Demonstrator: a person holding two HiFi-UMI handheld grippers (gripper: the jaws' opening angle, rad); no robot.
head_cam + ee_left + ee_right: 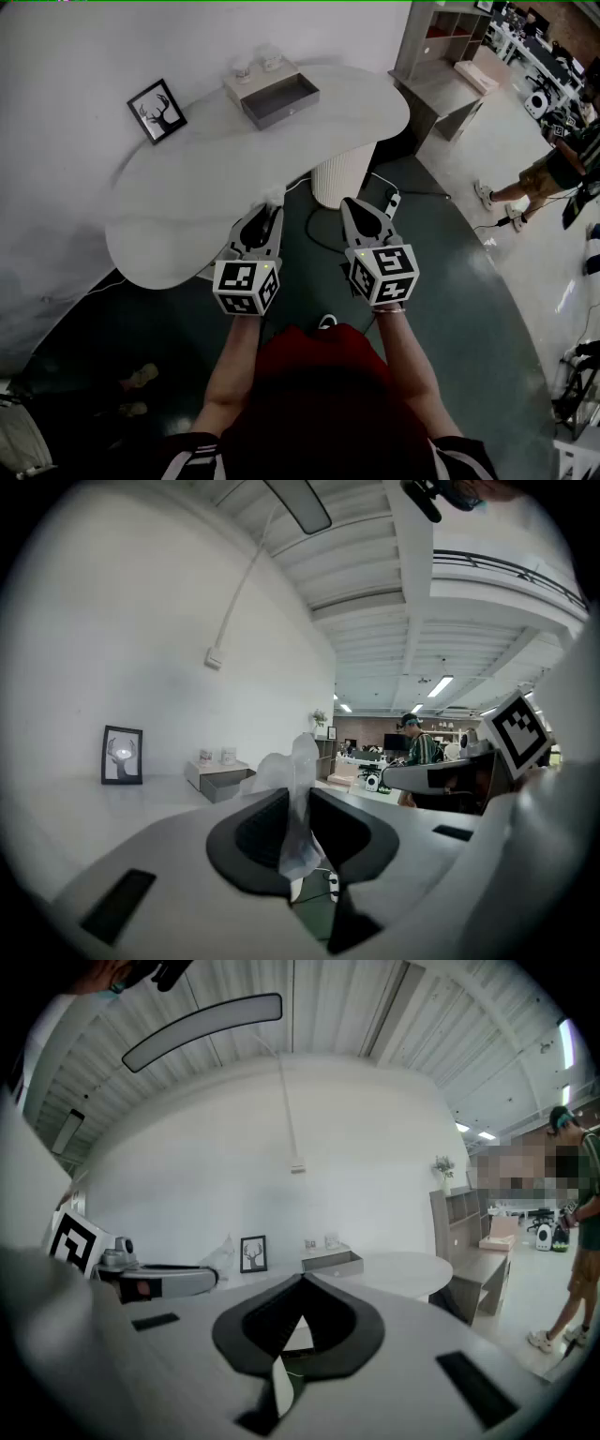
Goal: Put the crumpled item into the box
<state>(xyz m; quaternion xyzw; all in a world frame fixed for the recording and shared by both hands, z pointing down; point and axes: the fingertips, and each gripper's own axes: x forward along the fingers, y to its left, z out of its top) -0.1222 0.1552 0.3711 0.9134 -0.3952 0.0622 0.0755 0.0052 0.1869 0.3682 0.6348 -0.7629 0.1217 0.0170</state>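
In the left gripper view a white crumpled item (pixel 287 767) sticks up between the dark pads, with my left gripper (pixel 298 797) shut on it. The head view shows that gripper (pixel 266 215) held over the near edge of the white table (pixel 187 202). A grey open box (pixel 279 97) sits at the table's far side, well ahead of both grippers, and it also shows small and distant as the box (pixel 223 782) and the box (pixel 335 1261). My right gripper (pixel 367 215) hovers beside the left one over the floor. Its jaws meet at the tips, so the right gripper (pixel 302 1280) is shut with nothing in it.
A framed deer picture (pixel 157 111) leans on the wall at the table's far left. Two small cups (pixel 256 64) stand behind the box. A ribbed pedestal (pixel 341 174) and a power strip with cable (pixel 390 200) lie below. A shelf unit (pixel 448 56) and a standing person (pixel 553 169) are at the right.
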